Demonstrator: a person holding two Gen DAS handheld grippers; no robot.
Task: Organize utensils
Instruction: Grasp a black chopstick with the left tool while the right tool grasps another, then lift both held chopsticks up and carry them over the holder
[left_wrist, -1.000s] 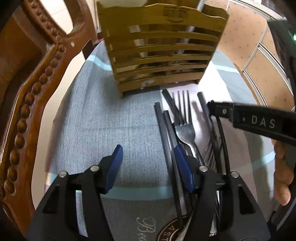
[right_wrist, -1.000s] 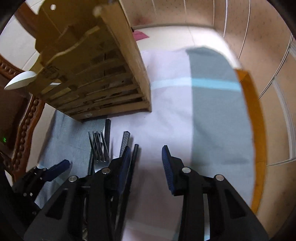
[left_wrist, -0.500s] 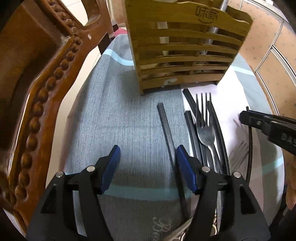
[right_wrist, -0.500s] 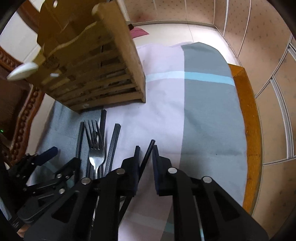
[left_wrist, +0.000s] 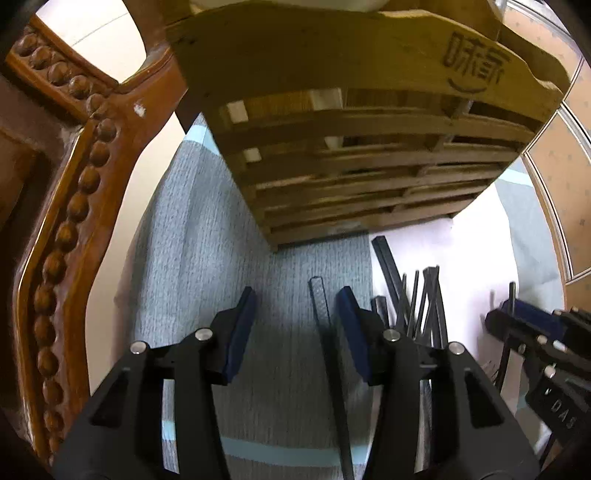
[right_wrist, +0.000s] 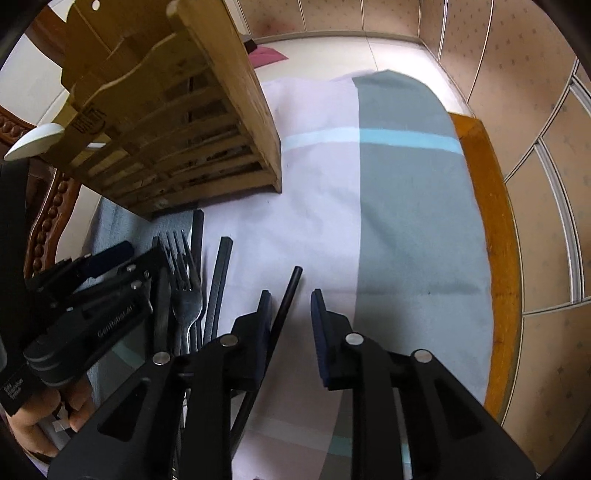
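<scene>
A slatted wooden utensil holder (left_wrist: 354, 147) stands on the cloth; it also shows in the right wrist view (right_wrist: 173, 122). Black chopsticks and a steel fork (right_wrist: 184, 291) lie in front of it. My left gripper (left_wrist: 295, 325) is open low over the cloth, with one black chopstick (left_wrist: 325, 332) lying between its fingers near the right pad. My right gripper (right_wrist: 290, 317) is open, and a thin black chopstick (right_wrist: 286, 302) lies between its fingers beside the left pad. More chopsticks (left_wrist: 410, 295) lie between both grippers.
A carved wooden chair back (left_wrist: 70, 206) stands close on the left. The table's wooden edge (right_wrist: 495, 258) runs along the right under a grey and white cloth (right_wrist: 406, 206). A white spoon (right_wrist: 37, 140) sticks out of the holder. Tiled wall panels lie beyond.
My left gripper moved forward toward the holder, now straddling a chopstick. My right gripper, shut on the thin chopstick half a second ago, has opened.
</scene>
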